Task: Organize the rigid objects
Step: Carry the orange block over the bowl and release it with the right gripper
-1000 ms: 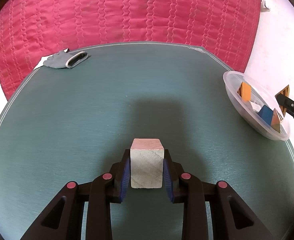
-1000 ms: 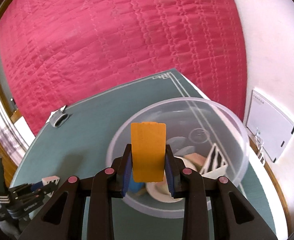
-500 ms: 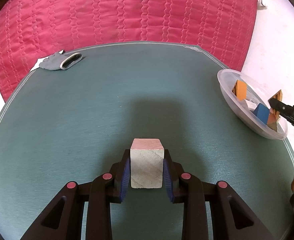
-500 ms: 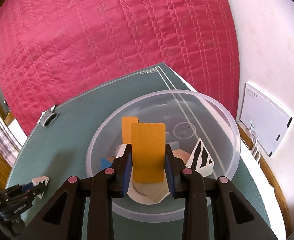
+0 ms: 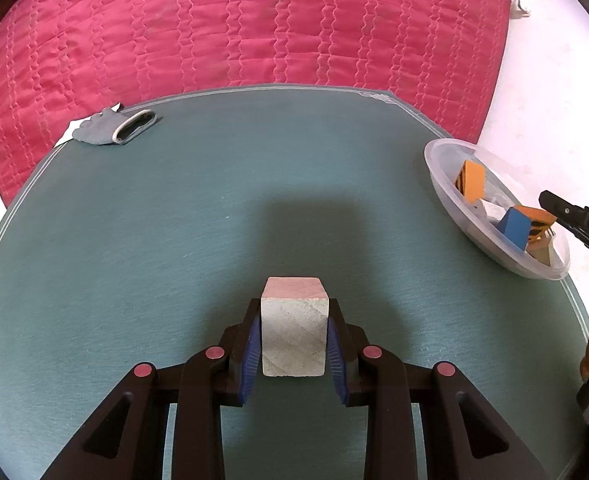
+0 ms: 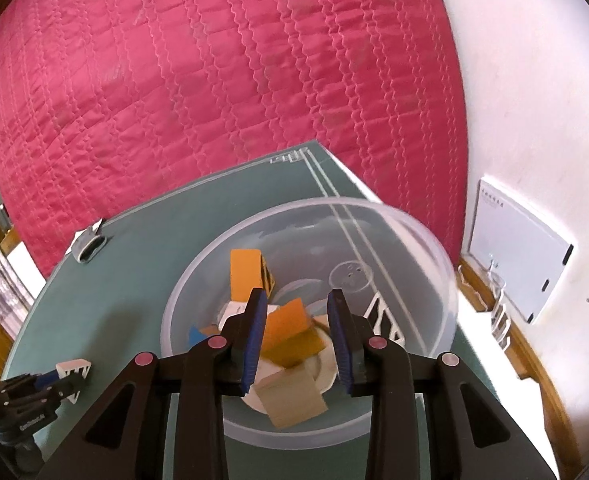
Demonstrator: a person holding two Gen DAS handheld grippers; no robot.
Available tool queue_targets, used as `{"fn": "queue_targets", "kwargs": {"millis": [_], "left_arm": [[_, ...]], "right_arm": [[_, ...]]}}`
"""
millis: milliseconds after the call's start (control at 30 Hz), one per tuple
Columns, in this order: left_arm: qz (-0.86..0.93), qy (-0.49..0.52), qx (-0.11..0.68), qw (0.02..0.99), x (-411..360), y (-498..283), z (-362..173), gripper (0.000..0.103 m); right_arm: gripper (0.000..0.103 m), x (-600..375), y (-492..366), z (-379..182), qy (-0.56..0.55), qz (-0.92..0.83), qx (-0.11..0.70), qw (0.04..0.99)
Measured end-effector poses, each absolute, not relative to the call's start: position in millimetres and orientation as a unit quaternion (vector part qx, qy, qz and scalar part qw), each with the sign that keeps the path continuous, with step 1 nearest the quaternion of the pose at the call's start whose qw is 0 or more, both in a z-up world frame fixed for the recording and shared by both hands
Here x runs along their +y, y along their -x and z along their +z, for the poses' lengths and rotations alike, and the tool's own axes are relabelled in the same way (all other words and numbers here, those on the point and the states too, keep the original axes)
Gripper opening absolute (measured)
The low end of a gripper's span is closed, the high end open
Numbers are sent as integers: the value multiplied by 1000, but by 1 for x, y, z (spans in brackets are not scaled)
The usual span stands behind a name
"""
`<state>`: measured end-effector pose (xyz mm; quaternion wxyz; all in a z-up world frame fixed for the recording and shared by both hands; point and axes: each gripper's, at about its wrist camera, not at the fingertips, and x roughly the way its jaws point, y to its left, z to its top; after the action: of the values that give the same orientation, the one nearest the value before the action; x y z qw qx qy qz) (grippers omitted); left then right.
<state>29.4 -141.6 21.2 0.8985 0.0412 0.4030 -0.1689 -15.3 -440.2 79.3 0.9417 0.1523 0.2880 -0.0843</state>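
Note:
My left gripper [image 5: 294, 340] is shut on a pale wooden cube [image 5: 294, 336] and holds it over the green mat [image 5: 174, 220]. It also shows at the lower left of the right wrist view [image 6: 68, 372]. My right gripper [image 6: 296, 320] is open over the clear plastic bowl [image 6: 414, 232]. An orange block [image 6: 288, 332] lies loose and tilted below its jaws, among several blocks in the bowl. In the left wrist view the bowl [image 5: 446, 184] sits at the mat's right edge with the right gripper's fingertip [image 5: 550, 200] over it.
A grey glove [image 5: 114, 132] lies at the mat's far left corner. A red quilted bedspread [image 5: 254, 32] rises behind the mat. A white wall [image 6: 534, 120] with a white panel [image 6: 518, 252] is to the right.
My right gripper has opened and let go of the orange block, which has dropped into the bowl. My left gripper still holds the wooden cube, little moved.

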Motion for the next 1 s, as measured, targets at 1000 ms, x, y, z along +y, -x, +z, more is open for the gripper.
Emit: {"fn": "queue_targets", "kwargs": {"millis": [1000], "left_arm": [[-235,-56,374,895,-206,-32,59,32]], "right_arm": [[68,-464,47,87,-173,-123,240,947]]}}
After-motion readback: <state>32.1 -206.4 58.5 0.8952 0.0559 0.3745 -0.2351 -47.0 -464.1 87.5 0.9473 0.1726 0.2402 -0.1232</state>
